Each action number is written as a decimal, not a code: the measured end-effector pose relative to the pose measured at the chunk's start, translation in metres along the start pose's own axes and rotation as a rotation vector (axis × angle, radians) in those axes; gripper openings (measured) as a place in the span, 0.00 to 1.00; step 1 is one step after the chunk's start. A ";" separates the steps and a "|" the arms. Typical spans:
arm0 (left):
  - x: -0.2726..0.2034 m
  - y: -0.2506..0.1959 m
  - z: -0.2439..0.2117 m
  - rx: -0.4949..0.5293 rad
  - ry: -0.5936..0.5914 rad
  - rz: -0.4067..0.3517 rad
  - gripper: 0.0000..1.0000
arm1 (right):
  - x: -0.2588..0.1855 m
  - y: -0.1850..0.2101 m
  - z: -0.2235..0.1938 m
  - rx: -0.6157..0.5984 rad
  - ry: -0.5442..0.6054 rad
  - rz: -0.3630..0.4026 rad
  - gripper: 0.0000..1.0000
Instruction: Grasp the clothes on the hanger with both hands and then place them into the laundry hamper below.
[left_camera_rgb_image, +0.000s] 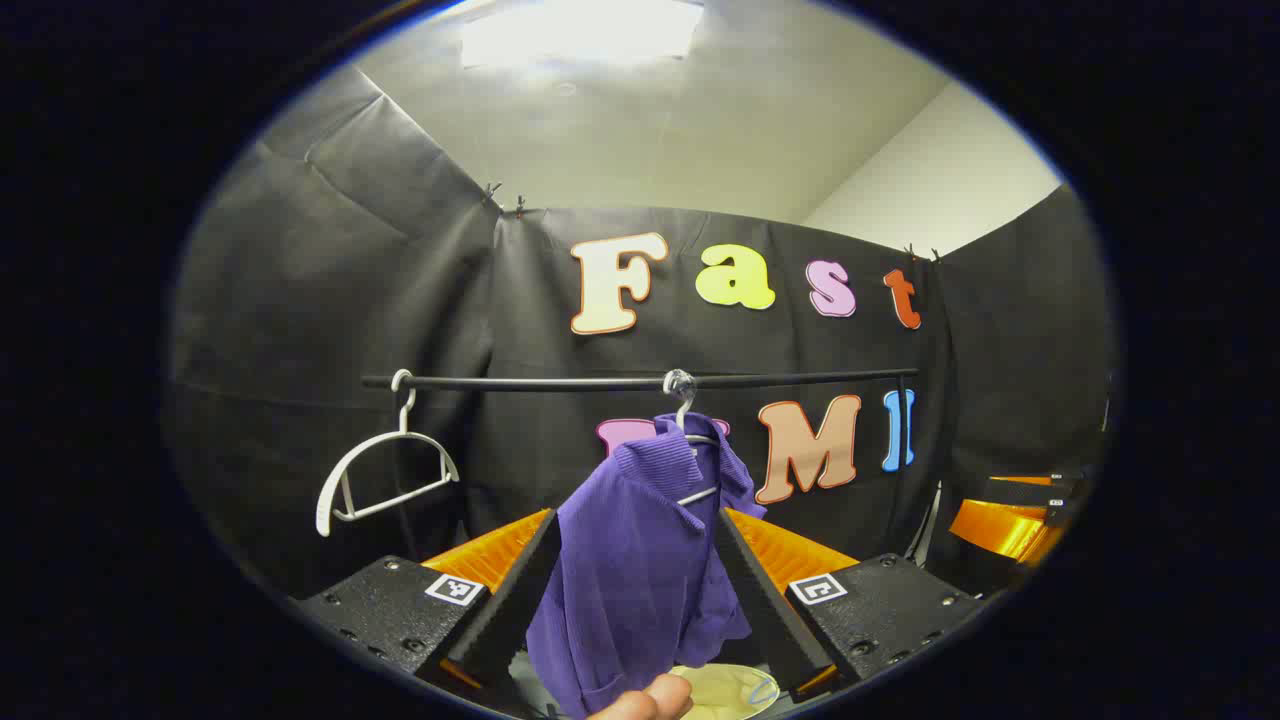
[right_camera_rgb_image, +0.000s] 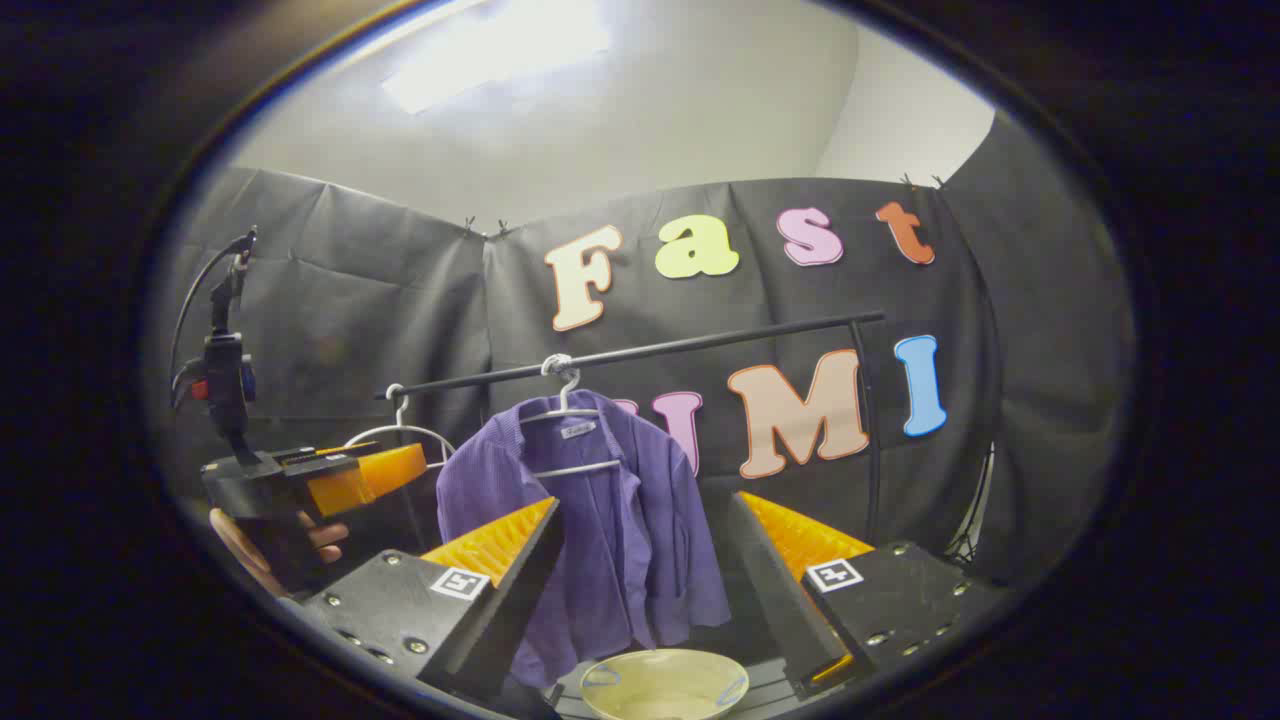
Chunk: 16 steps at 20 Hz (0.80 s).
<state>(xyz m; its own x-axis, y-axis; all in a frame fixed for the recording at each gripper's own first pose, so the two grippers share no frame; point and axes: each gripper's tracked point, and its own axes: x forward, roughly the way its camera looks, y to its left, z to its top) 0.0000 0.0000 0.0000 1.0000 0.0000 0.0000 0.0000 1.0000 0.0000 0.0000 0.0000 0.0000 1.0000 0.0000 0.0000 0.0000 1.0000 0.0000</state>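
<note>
A purple corduroy shirt hangs on a white hanger from a black rail against the booth's black cloth wall. A small white label sits inside its collar; any writing on it is too small to read. Below the shirt stands a cream laundry hamper with light blue handles.

In the right gripper view the right gripper is spread wide and holds nothing, the shirt hanging between its fingers farther off. Each finger base carries a small square black-and-white marker. This view also shows the left gripper at the left, a hand wrapped round its body; whether it is open cannot be told from here.

In the left gripper view the left gripper is wide open and empty, the shirt framed between its fingers but not touched. This view adds a second, bare white hanger at the rail's left end, the right gripper at the far right edge, and a fingertip at the bottom beside the hamper.
</note>
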 end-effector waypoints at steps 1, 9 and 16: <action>0.001 -0.001 -0.004 -0.006 0.009 -0.005 0.92 | -0.001 0.003 -0.001 -0.002 -0.001 0.004 0.99; 0.024 -0.017 -0.031 -0.006 0.027 -0.062 0.92 | 0.010 0.006 -0.011 -0.013 -0.019 0.010 1.00; 0.047 -0.004 -0.060 0.009 0.010 0.028 0.94 | 0.044 -0.012 -0.039 -0.013 -0.026 0.001 0.99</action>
<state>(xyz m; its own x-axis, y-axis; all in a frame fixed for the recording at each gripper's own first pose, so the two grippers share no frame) 0.0473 -0.0045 -0.0602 0.9996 0.0277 -0.0098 -0.0276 0.9996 0.0092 0.0443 -0.0121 -0.0388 0.9997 0.0016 0.0256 -0.0013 0.9999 -0.0125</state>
